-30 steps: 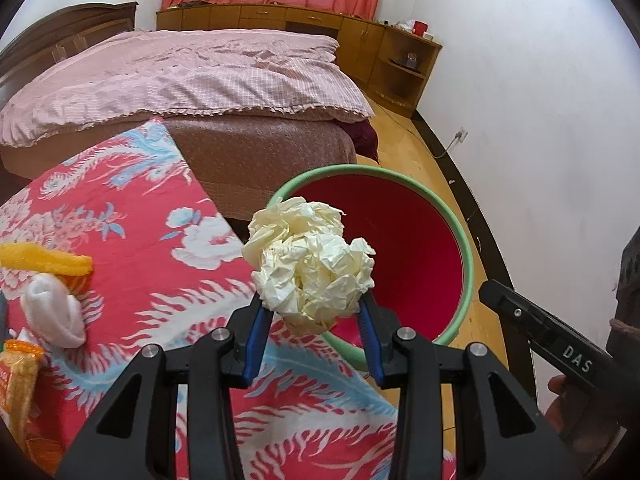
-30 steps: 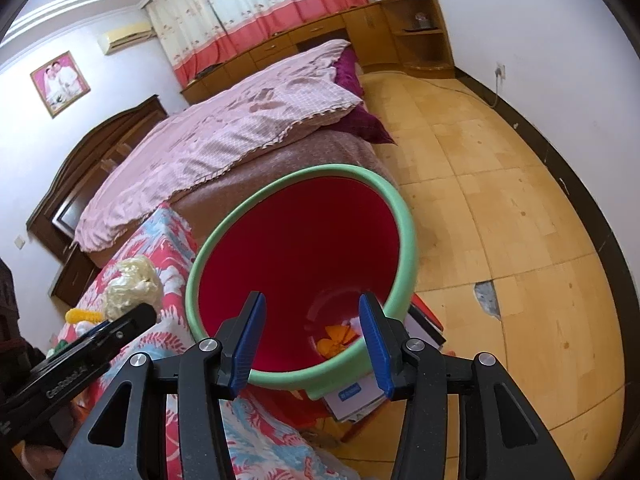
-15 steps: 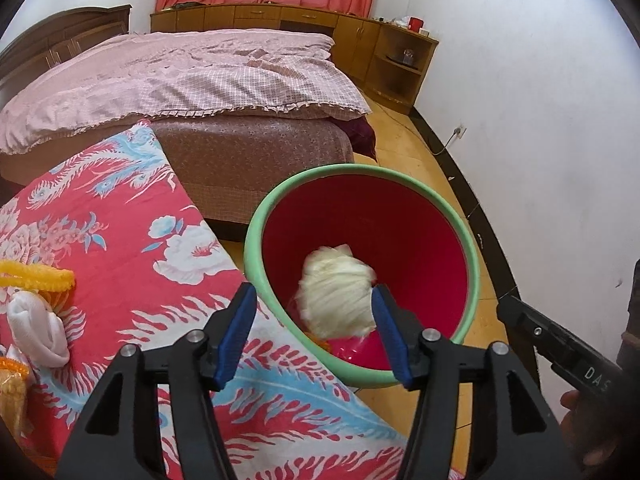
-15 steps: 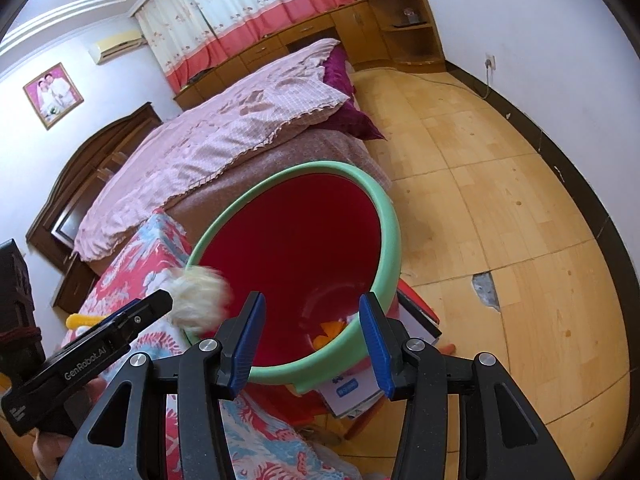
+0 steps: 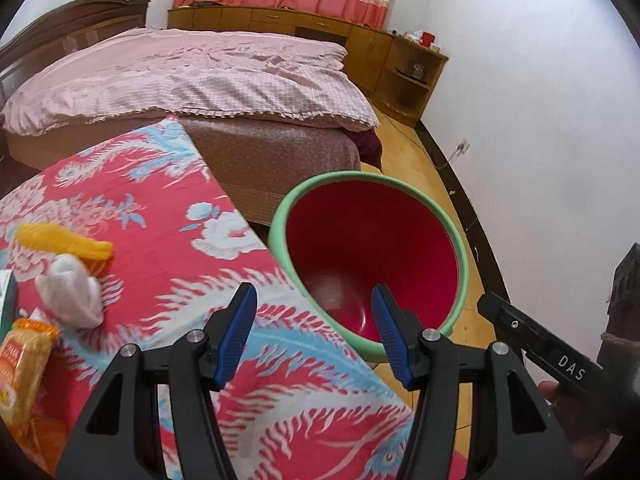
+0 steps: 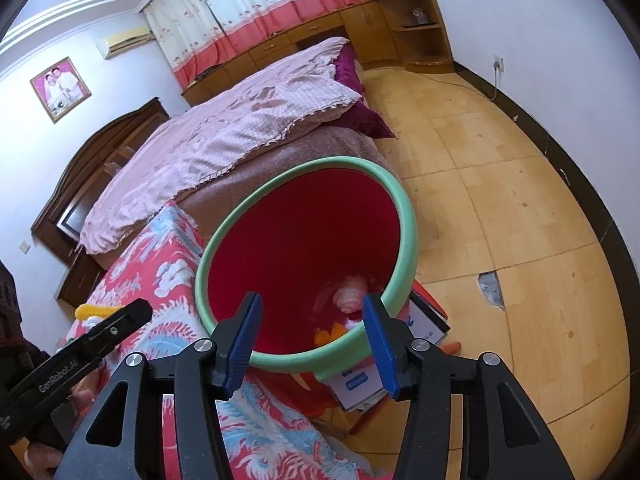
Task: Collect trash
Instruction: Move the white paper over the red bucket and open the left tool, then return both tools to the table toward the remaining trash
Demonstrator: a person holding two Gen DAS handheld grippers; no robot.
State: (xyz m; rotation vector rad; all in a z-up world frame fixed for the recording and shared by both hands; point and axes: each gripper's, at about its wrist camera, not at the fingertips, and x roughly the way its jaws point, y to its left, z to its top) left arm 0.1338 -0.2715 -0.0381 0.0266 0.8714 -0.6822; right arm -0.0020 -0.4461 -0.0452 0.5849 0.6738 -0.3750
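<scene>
The red bin with a green rim (image 5: 460, 248) stands tilted beside the table. My left gripper (image 5: 314, 332) is open and holds nothing; it hangs over the table edge, in front of the bin's mouth. The crumpled pale paper ball (image 6: 352, 296) lies blurred inside the bin (image 6: 408, 216), above an orange scrap (image 6: 332, 334). My right gripper (image 6: 312, 340) hovers just before the bin's near rim. Its jaws are opening, and no pad presses on anything. On the red floral tablecloth (image 5: 160, 220) lie a yellow piece (image 5: 64, 240), a white crumpled tissue (image 5: 68, 292) and an orange packet (image 5: 24, 368).
A bed with a pink cover (image 5: 192, 80) stands behind the table. Cardboard boxes (image 6: 360, 384) sit under the bin on the wooden floor (image 6: 500, 200). A white wall (image 5: 540, 120) runs along the right. Wooden cabinets (image 5: 400, 64) line the far wall.
The left gripper opened and the paper ball dropped from it into the bin. The left view then shifted toward the table. The right gripper's jaws spread slightly.
</scene>
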